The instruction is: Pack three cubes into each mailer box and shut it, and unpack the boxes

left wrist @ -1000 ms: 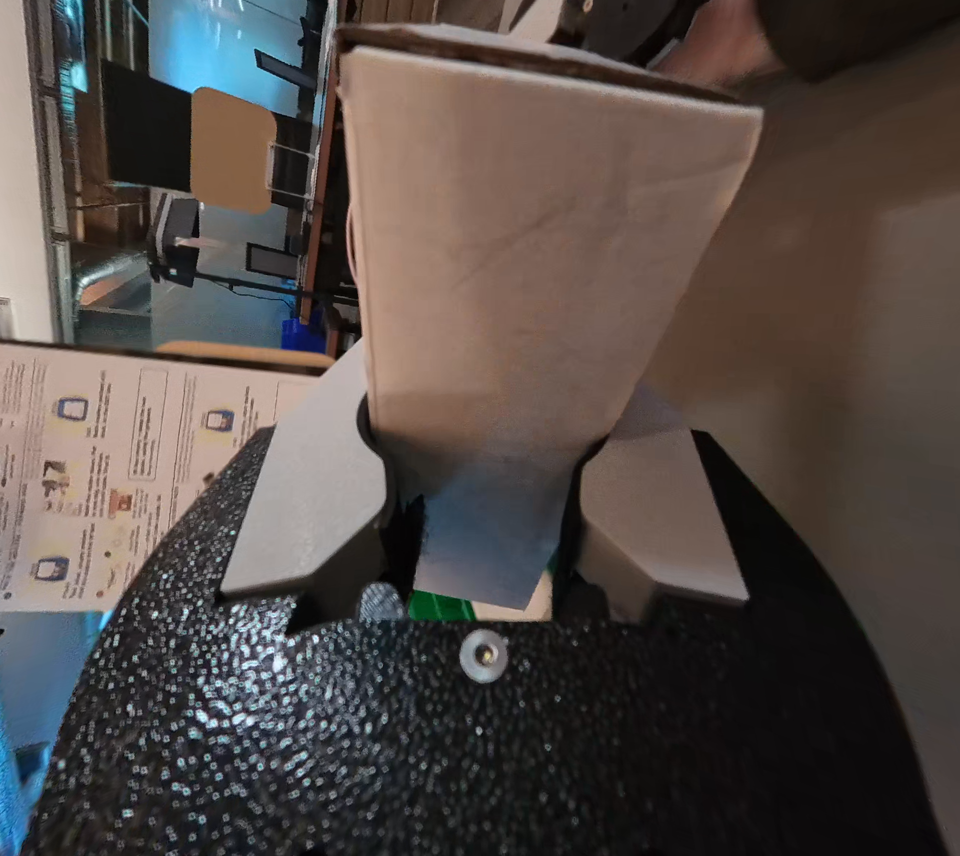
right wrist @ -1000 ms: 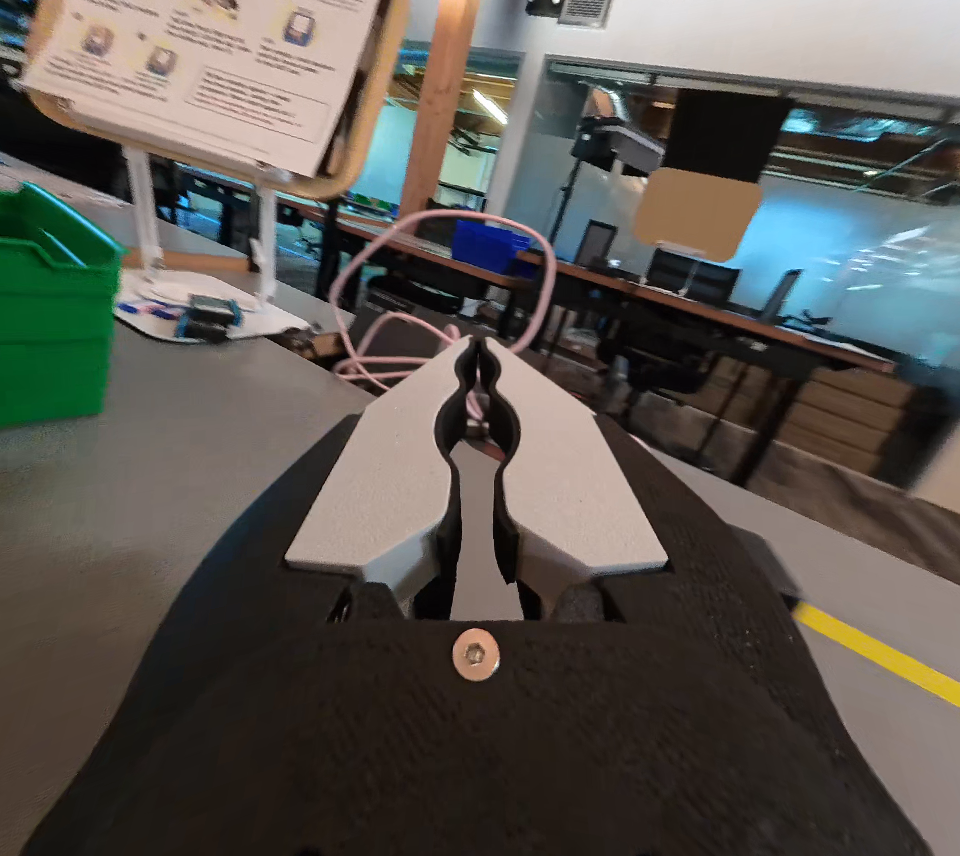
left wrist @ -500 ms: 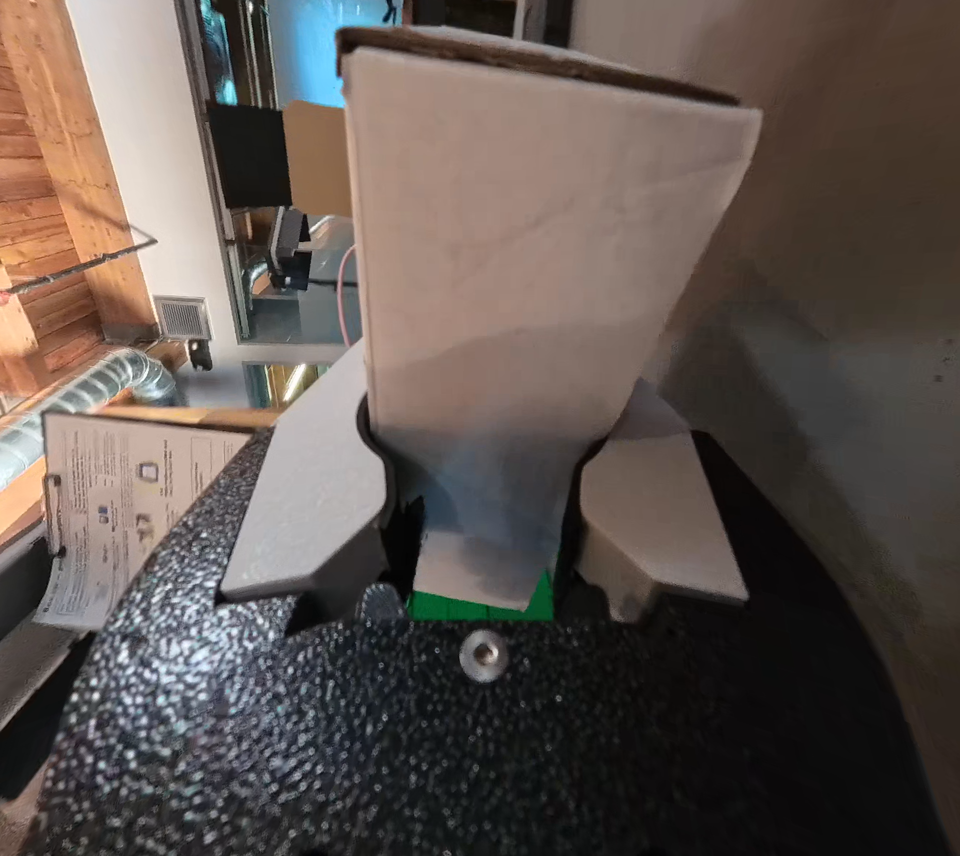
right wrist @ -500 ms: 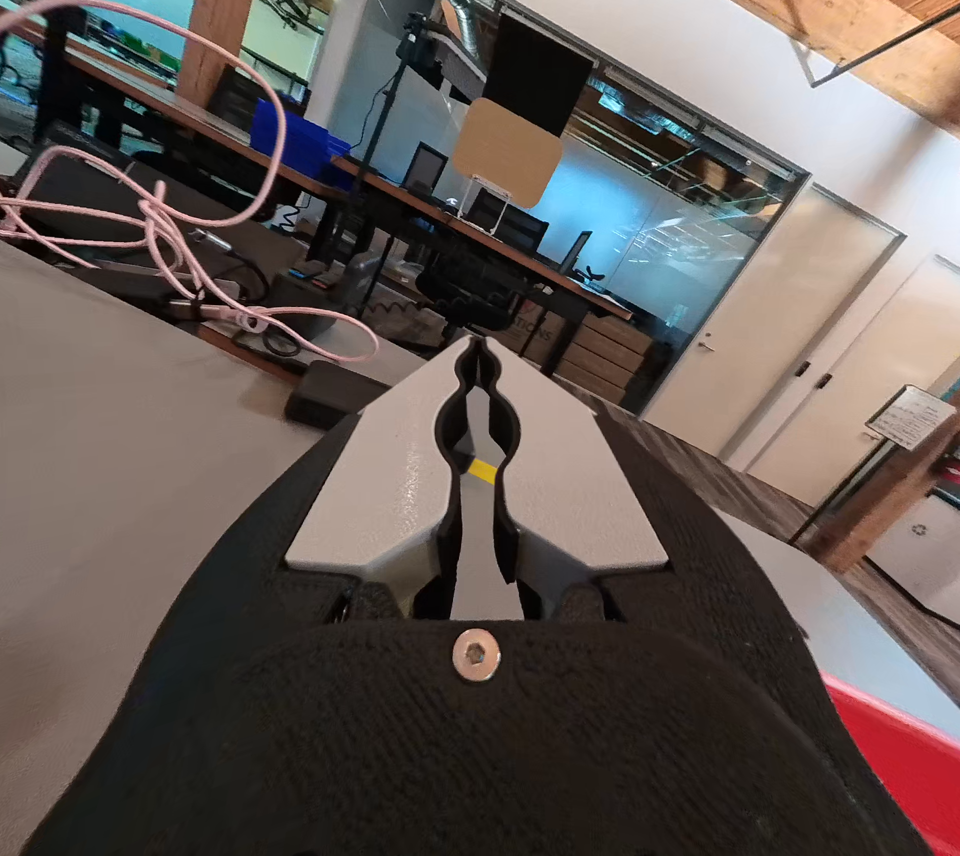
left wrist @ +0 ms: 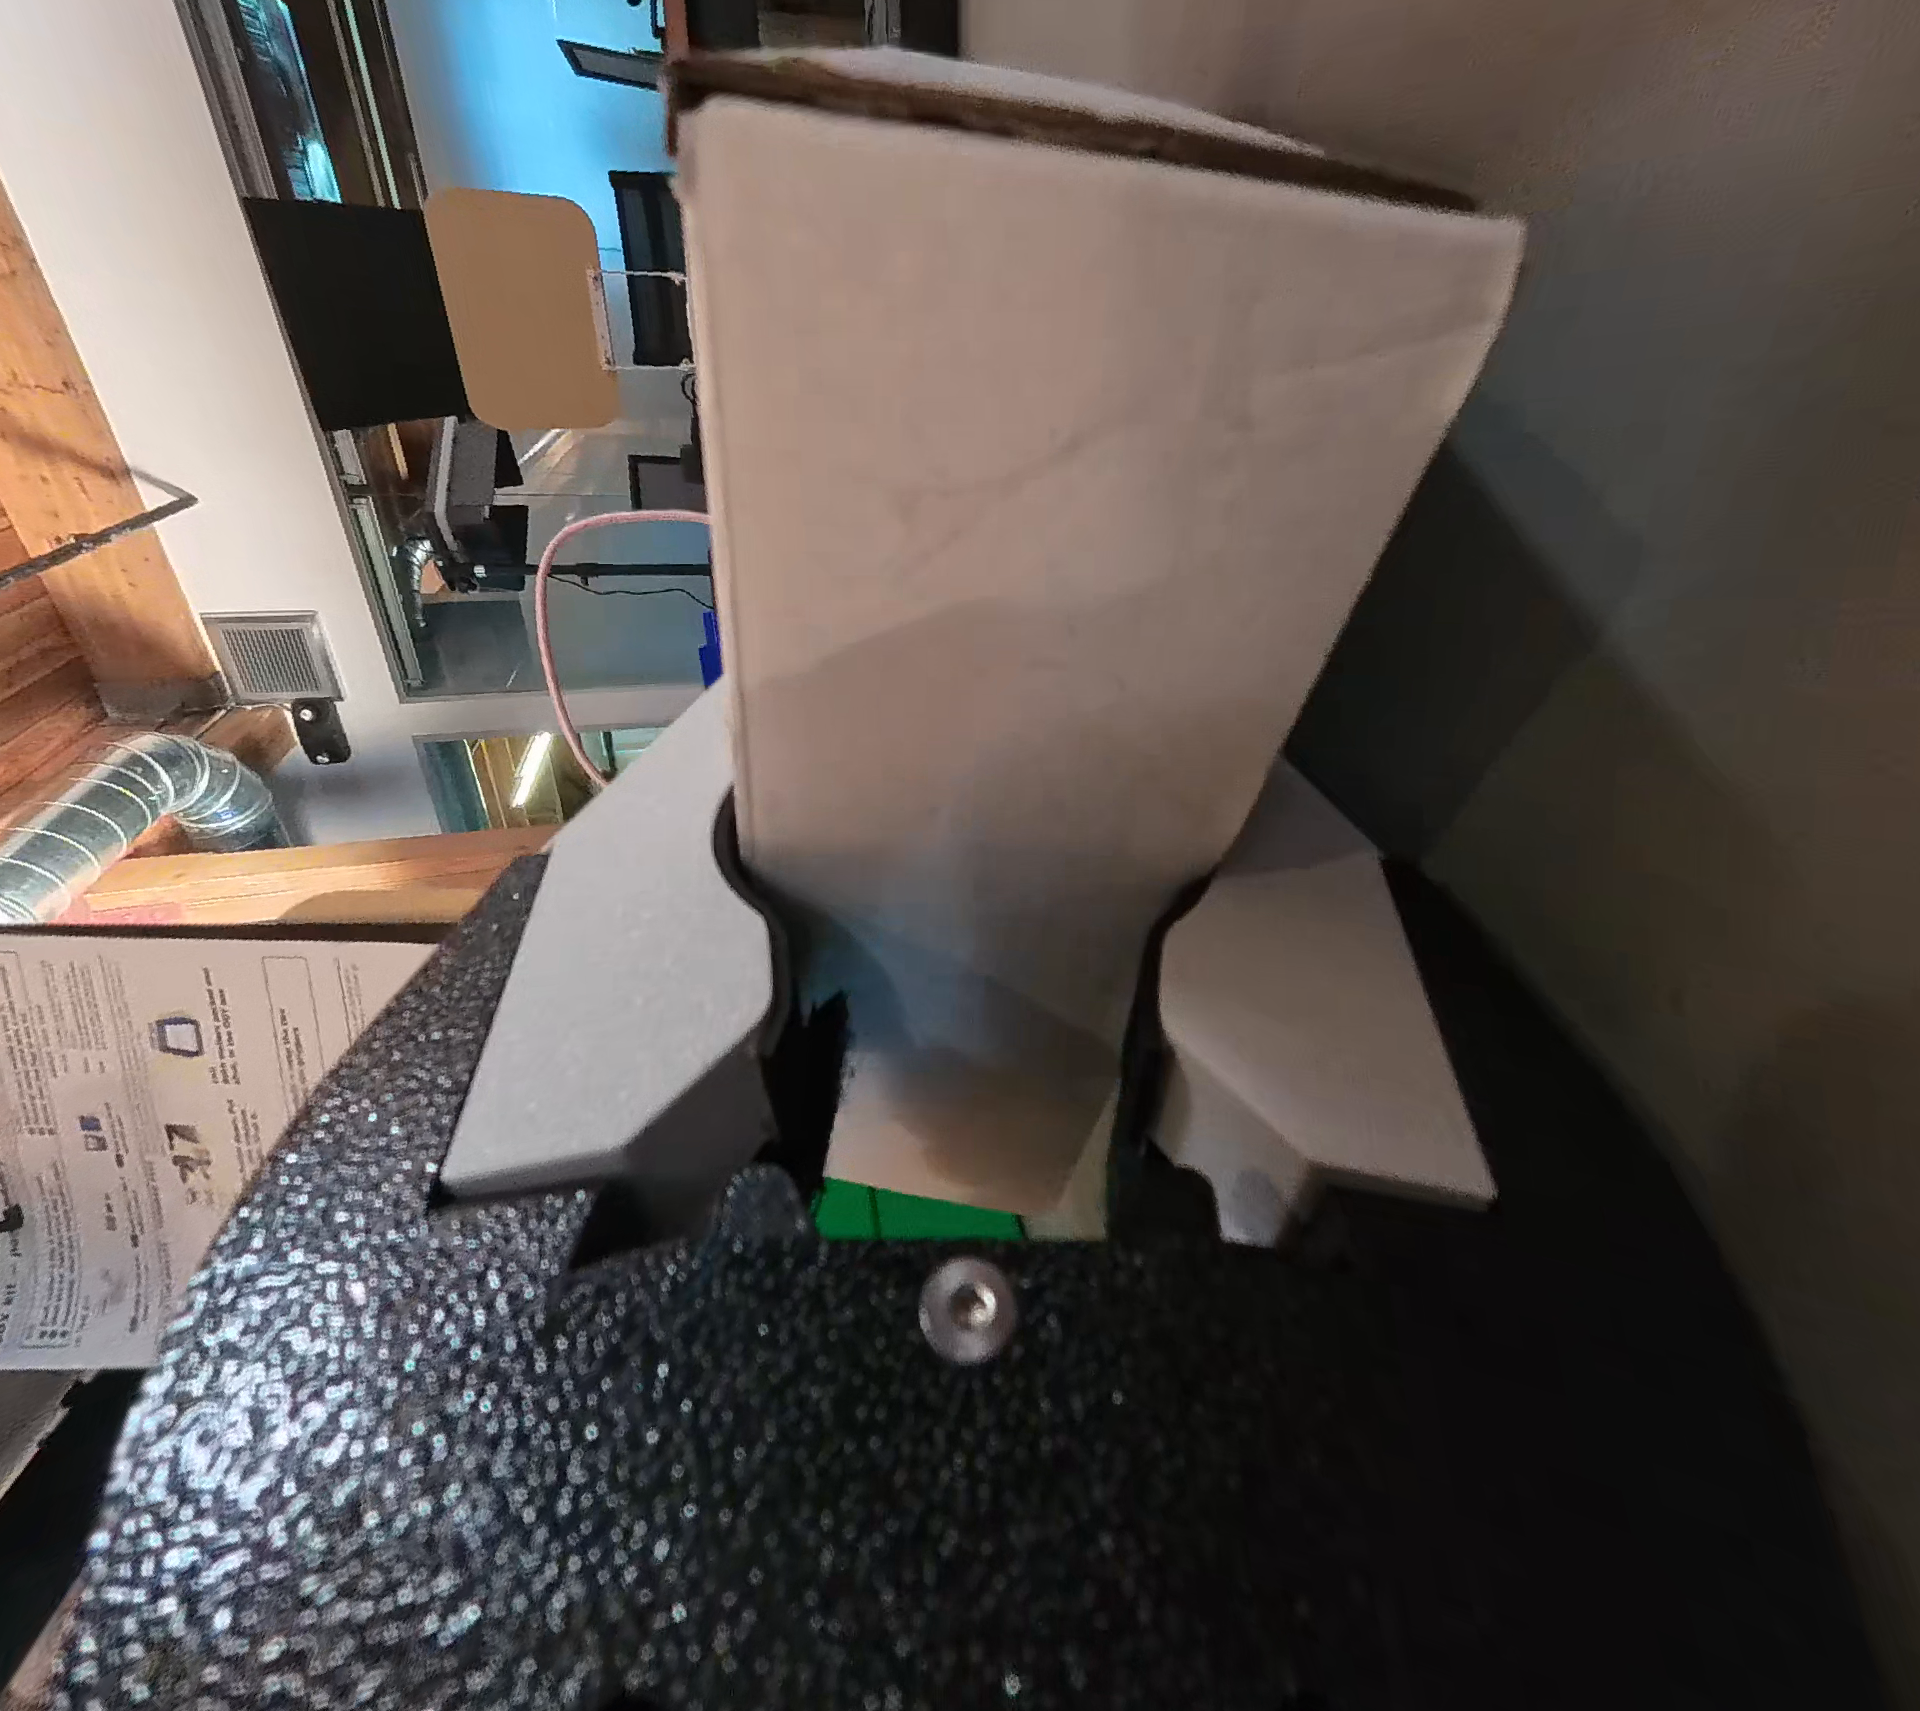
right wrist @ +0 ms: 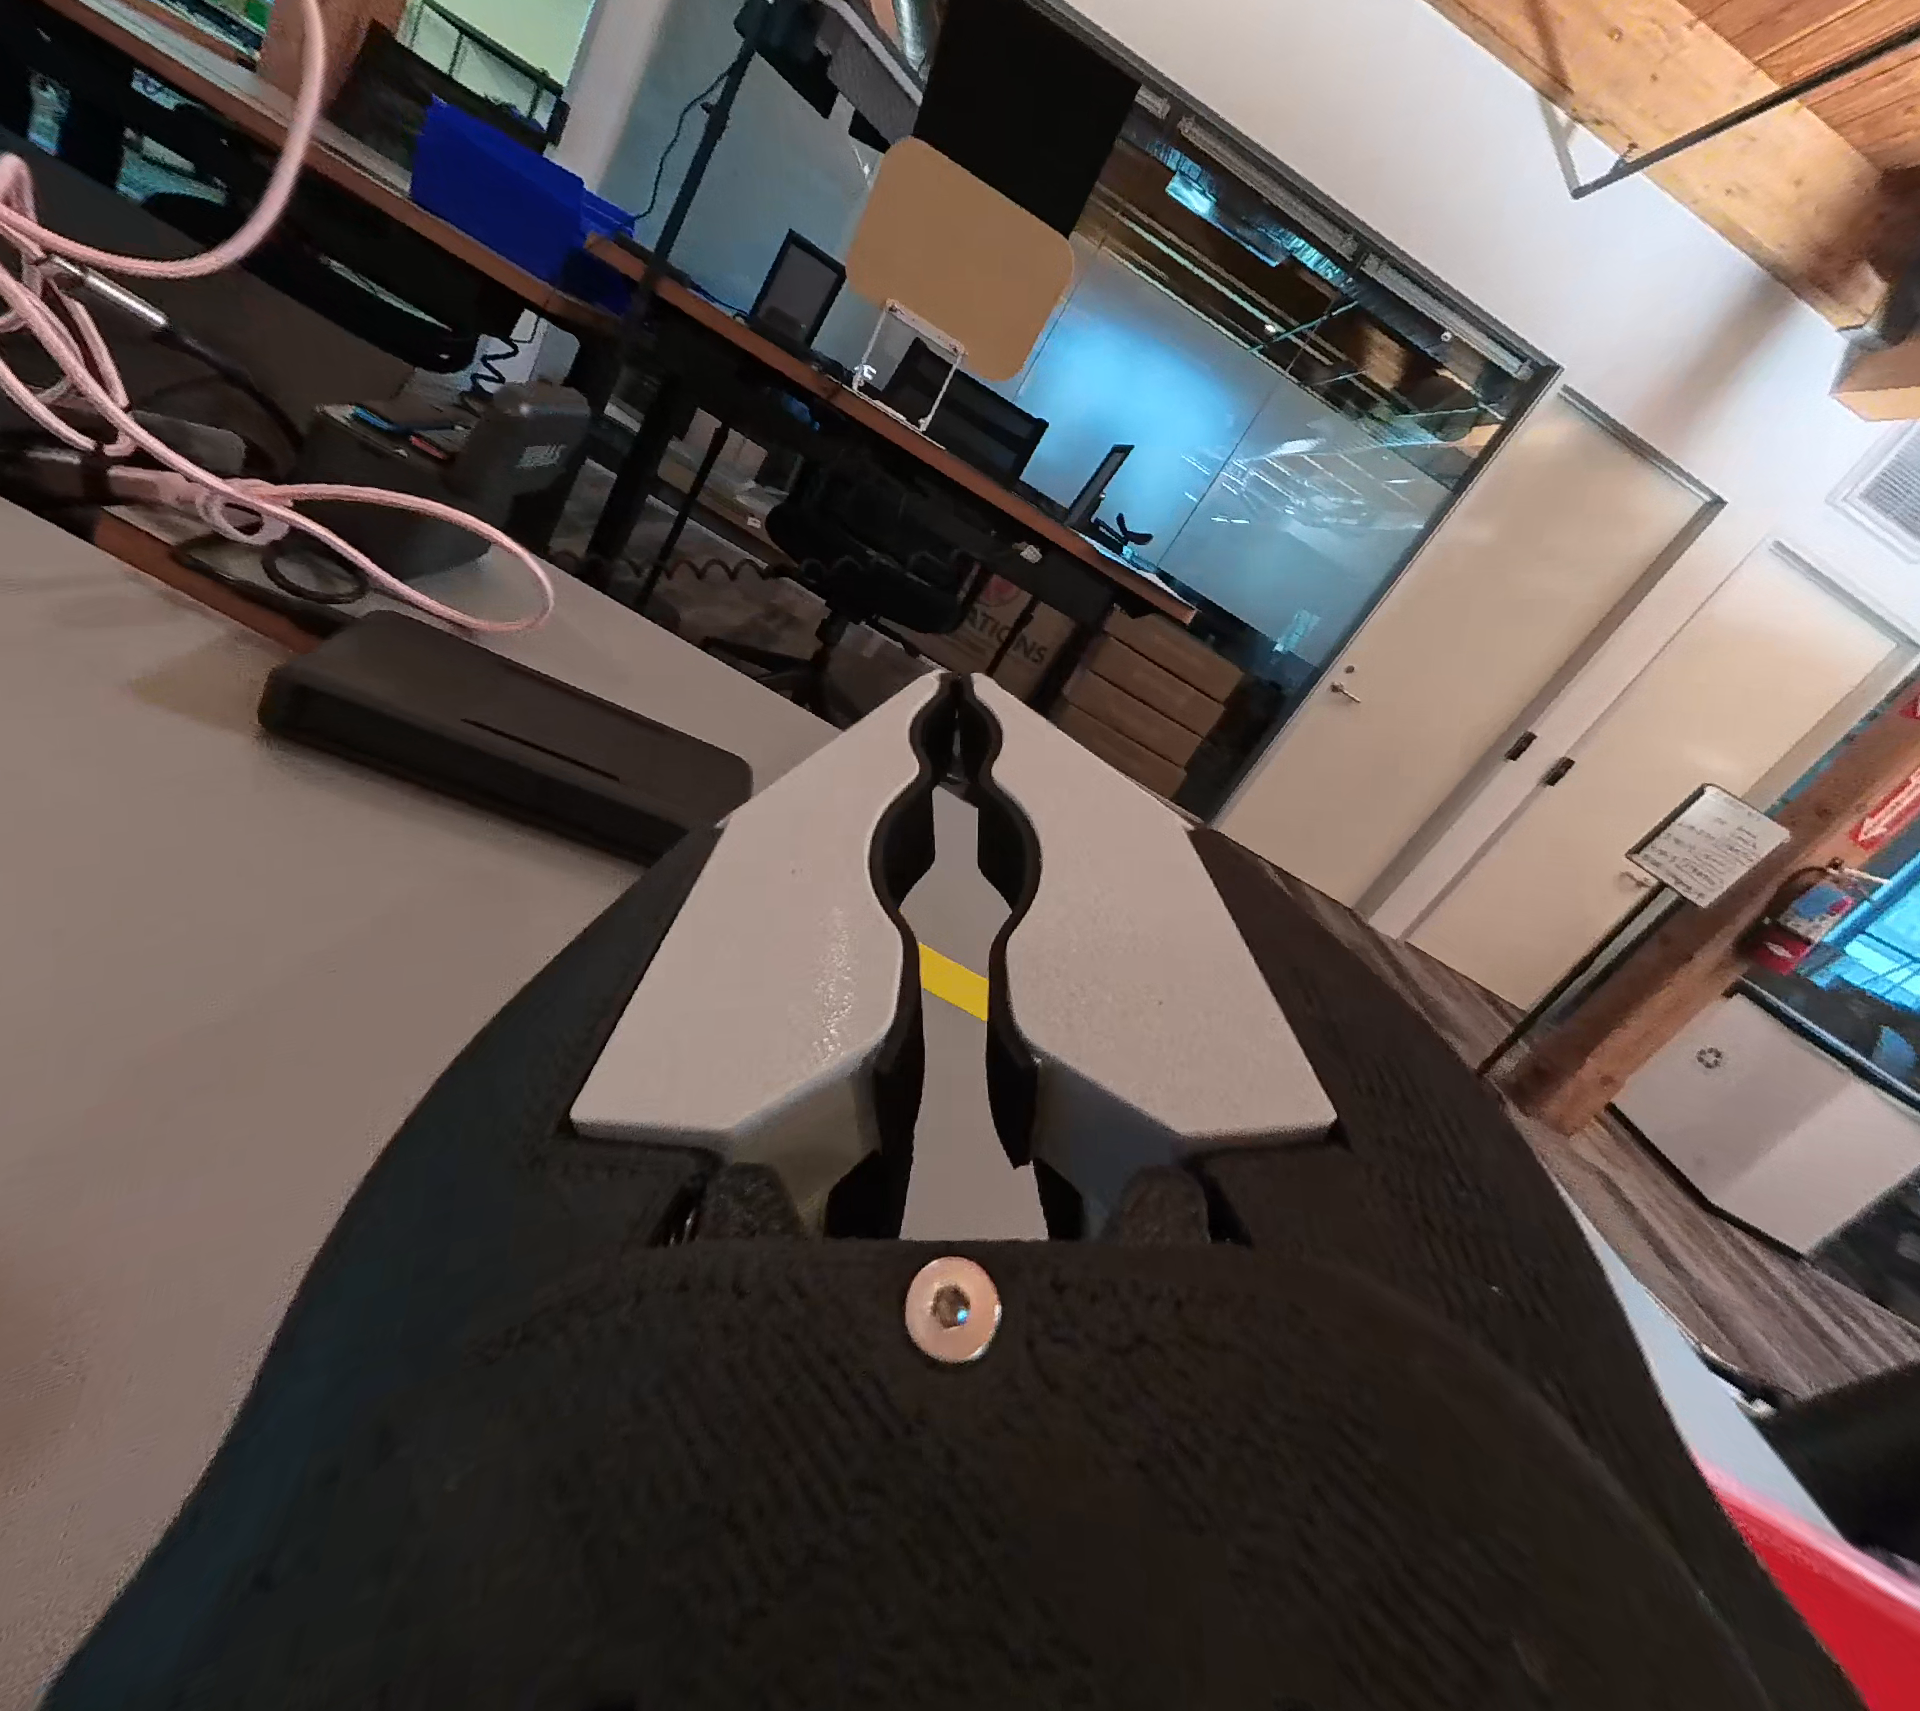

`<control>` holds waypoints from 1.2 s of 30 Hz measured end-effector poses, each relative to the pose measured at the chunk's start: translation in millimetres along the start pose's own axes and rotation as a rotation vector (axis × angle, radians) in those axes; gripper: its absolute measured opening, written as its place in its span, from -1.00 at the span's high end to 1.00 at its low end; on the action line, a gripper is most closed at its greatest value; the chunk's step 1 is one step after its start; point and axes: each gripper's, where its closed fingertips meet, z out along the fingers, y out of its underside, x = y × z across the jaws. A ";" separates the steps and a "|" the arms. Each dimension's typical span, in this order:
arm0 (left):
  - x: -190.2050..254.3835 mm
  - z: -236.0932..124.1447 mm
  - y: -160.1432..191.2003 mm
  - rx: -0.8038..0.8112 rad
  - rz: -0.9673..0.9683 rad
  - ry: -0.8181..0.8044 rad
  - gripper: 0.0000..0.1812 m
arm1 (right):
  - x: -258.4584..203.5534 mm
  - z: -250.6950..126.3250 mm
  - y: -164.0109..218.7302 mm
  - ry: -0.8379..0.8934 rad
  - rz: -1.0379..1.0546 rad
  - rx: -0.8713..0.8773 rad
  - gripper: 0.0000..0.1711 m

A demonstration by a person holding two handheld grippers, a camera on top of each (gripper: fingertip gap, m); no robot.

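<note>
Green bin gone; black case (right wrist: 499,726) near

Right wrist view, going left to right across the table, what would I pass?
Pink cable → flat black case → right tongs, shut and empty → red bin corner.

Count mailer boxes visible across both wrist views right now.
1. A white mailer box is clamped between the left gripper fingers. The right gripper, shut and empty, shows none; others may lie out of frame.
</note>
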 end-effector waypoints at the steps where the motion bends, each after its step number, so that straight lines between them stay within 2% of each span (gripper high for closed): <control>1: 0.3 0.1 0.0 -0.006 -0.004 0.001 0.17 | 1.1 0.3 -0.3 0.005 0.004 0.003 1.00; 4: 1.8 -0.9 -2.5 0.010 0.004 0.004 0.17 | 0.3 -3.5 -10.6 0.033 -0.021 0.047 1.00; 5: 2.4 -1.9 -5.2 0.031 -0.004 0.006 0.17 | -2.1 -7.2 -19.0 0.037 -0.037 0.085 0.93; 8: 3.3 -2.3 -6.0 0.024 -0.024 0.018 0.20 | -14.8 -19.3 -36.2 0.009 -0.059 0.144 0.89; 14: 1.7 -4.3 -5.8 -0.039 -0.012 -0.030 0.19 | -32.9 -44.8 -49.6 -0.017 -0.082 0.146 0.84; 18: 3.3 -5.4 -12.6 0.031 -0.089 0.016 0.17 | -44.5 -69.1 -60.2 -0.058 -0.071 0.159 0.83; 22: 3.8 -5.5 -13.2 0.028 -0.071 0.027 0.16 | -55.6 -91.2 -69.1 -0.087 -0.104 0.162 0.81; 29: 2.7 -4.3 -13.2 0.053 -0.070 0.061 0.17 | -91.9 -147.1 -69.1 -0.265 -0.358 0.136 0.50; 33: 3.0 -4.6 -13.2 0.059 -0.073 0.065 0.17 | -111.6 -175.1 -53.6 -0.470 -0.440 0.074 0.16; 36: 3.2 -4.8 -13.3 0.068 -0.079 0.070 0.16 | -124.2 -182.0 -41.5 -0.548 -0.509 0.032 0.10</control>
